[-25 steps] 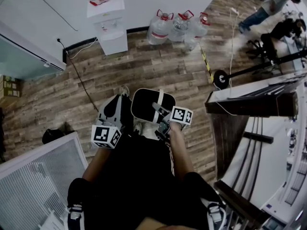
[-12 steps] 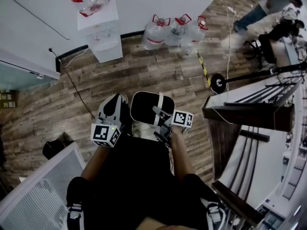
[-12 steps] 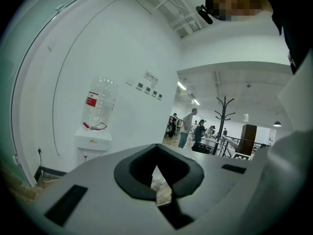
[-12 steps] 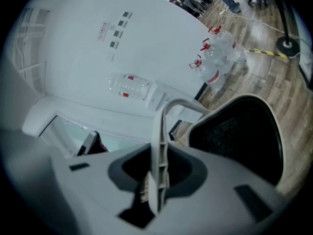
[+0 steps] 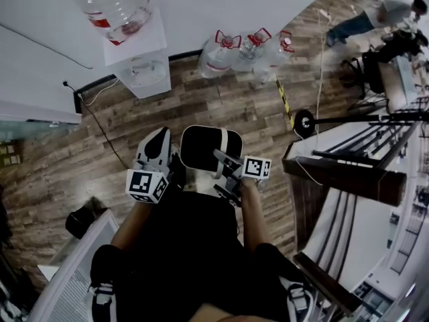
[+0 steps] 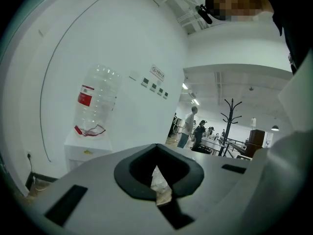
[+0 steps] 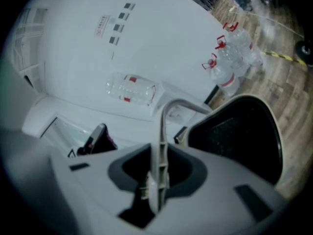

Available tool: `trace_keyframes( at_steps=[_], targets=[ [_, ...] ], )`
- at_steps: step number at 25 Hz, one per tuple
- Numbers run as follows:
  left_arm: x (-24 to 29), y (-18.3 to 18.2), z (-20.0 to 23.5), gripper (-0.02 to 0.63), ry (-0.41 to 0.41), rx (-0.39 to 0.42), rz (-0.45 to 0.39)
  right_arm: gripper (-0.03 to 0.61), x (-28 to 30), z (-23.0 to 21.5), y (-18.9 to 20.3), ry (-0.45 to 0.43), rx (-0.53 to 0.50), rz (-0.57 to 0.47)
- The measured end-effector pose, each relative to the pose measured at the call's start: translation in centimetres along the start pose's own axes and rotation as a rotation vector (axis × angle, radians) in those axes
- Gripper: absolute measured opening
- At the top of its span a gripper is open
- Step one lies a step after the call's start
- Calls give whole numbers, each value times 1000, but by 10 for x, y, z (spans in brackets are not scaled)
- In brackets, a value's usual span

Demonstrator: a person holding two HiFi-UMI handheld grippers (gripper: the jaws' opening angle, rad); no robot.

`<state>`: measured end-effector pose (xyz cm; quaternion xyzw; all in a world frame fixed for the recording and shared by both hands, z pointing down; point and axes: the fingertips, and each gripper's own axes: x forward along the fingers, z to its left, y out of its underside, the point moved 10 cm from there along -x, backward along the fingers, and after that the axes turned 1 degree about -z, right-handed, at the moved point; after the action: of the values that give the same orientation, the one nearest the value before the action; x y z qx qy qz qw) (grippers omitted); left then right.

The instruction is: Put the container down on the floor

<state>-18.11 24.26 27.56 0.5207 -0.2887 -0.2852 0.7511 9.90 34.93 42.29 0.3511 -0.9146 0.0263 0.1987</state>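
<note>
The container (image 5: 201, 147) is a white bin with a black inside and a thin white bail handle (image 5: 222, 154). It hangs in the air above the wooden floor (image 5: 221, 99), in front of the person's body. My right gripper (image 5: 224, 159) is shut on that handle. In the right gripper view the handle (image 7: 161, 126) runs up from between the closed jaws of the right gripper (image 7: 155, 182), with the bin's black inside (image 7: 234, 136) to the right. My left gripper (image 5: 161, 137) is held just left of the bin with its jaws together. In its own view the left gripper (image 6: 159, 182) points at the wall.
A water dispenser (image 5: 137, 59) with an upturned bottle stands by the white wall. Three full water jugs (image 5: 248, 45) sit on the floor to its right. A dark desk (image 5: 348, 173) and a wheeled stand (image 5: 305, 123) are at the right. A black bag (image 5: 84, 221) lies at the left.
The bin and both grippers keep the same pose. The surroundings have slid in the head view: the dispenser looms larger and closer, and the grille panel at lower left has slipped further out of frame.
</note>
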Motion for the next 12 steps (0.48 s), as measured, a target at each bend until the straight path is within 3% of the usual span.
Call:
trace_keyframes(
  at_steps=[2, 6, 9, 12],
  targets=[
    [16, -6, 15, 28, 9, -3, 1, 95, 16, 6, -21, -13, -20, -3],
    [34, -18, 46, 28, 14, 2, -20, 95, 51, 22, -65, -107, -172, -6],
    [42, -25, 63, 28, 4, 2, -32, 95, 61, 23, -77, 22, -61, -9],
    [44, -28, 71, 28, -4, -17, -38, 95, 78, 30, -97, -25, -106, 2]
  ],
)
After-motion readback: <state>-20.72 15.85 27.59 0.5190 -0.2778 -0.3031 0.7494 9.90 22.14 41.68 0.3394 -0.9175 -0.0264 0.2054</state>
